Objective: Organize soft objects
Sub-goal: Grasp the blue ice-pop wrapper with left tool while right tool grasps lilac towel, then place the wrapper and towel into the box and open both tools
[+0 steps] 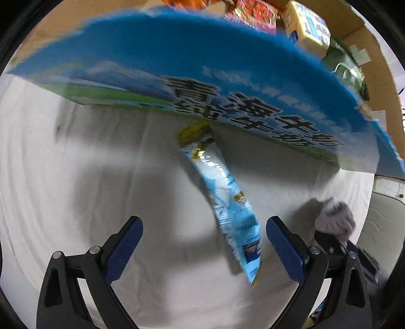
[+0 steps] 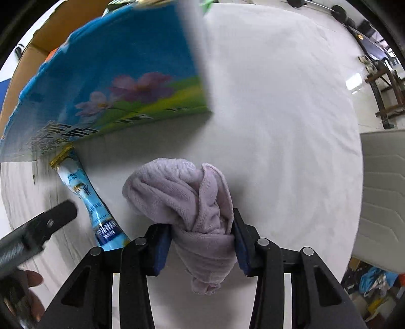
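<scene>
Seen from the left wrist camera, one cardboard box (image 1: 177, 60) with blue printed sides is spread across the upper half of the frame. Over its rim, at the upper right, several packets are glimpsed inside: a red and orange one (image 1: 250, 15), a pale yellow and blue one (image 1: 306, 27) and a dark green one (image 1: 346, 65); blur prevents a surer count. One long light blue sachet (image 1: 222, 202) is laid on the white cloth (image 1: 76, 177) in the middle of the frame, its gold end touching or tucked under the box's lower edge. The left gripper (image 1: 203, 250) is held above the lower end of the sachet with its blue-padded fingers (image 1: 124, 250) spread wide and nothing between them. At the lower right, a lilac towel (image 1: 334, 217) is seen beside the dark frame of the other gripper.

Through the right wrist camera, the same box (image 2: 114, 76) is shown at the upper left, now with a flower picture on its side; its contents are hidden. The sachet (image 2: 88, 202) is seen at the lower left. One bundled towel (image 2: 192, 202) is pinched by the fingers (image 2: 162, 243) of the right gripper (image 2: 201, 243), low in the middle of the frame. Only this view shows the white cloth (image 2: 278, 101) stretching to the right.
</scene>
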`<move>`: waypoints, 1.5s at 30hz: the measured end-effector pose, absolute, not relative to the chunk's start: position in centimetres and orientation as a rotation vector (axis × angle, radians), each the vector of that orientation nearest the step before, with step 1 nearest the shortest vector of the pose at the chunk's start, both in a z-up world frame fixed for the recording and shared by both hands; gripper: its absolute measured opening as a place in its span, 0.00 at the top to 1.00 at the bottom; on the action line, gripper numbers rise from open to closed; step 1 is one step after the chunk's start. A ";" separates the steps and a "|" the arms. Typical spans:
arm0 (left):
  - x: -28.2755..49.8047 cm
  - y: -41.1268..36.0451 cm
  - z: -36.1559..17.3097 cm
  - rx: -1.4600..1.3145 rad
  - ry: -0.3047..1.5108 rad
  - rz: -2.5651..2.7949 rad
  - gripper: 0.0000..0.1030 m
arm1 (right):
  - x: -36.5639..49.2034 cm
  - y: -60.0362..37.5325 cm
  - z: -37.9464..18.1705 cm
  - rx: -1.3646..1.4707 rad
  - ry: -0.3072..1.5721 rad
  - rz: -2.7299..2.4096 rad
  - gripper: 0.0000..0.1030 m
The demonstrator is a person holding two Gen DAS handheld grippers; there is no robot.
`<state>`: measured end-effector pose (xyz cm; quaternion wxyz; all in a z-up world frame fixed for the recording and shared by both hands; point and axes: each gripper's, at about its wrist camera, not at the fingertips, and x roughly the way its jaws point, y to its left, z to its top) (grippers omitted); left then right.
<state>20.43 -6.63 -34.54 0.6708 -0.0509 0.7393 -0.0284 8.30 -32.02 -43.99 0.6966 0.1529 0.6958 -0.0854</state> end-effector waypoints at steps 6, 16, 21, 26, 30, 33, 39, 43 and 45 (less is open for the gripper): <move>20.2 -8.7 -35.9 -0.080 1.658 -0.058 0.03 | 6.9 -32.7 -43.9 0.350 1.557 -0.216 0.56; 19.4 -12.2 -36.4 0.049 1.623 -0.048 0.58 | 7.4 -32.6 -43.2 0.345 1.552 -0.229 0.55; 18.3 -12.6 -36.0 0.093 1.613 -0.059 0.76 | 8.1 -31.5 -42.9 0.340 1.549 -0.221 0.55; 16.1 -11.7 -34.6 0.117 1.600 -0.078 0.85 | 7.9 -31.0 -42.0 0.340 1.541 -0.188 0.56; 14.0 -11.0 -33.3 0.108 1.581 -0.098 0.87 | 7.6 -29.6 -41.4 0.328 1.541 -0.157 0.60; 11.9 -10.1 -32.3 0.083 1.569 -0.105 0.88 | 7.1 -28.5 -40.8 0.326 1.542 -0.127 0.61; 10.4 -7.0 -29.2 0.039 1.521 -0.141 0.89 | 6.4 -26.8 -39.3 0.326 1.530 -0.074 0.61; 11.2 -5.8 -25.9 0.025 1.463 -0.174 0.89 | 6.3 -25.1 -36.4 0.332 1.495 -0.038 0.62; 13.2 -5.3 -24.4 0.009 1.429 -0.190 0.89 | 6.1 -24.1 -34.6 0.331 1.469 -0.022 0.62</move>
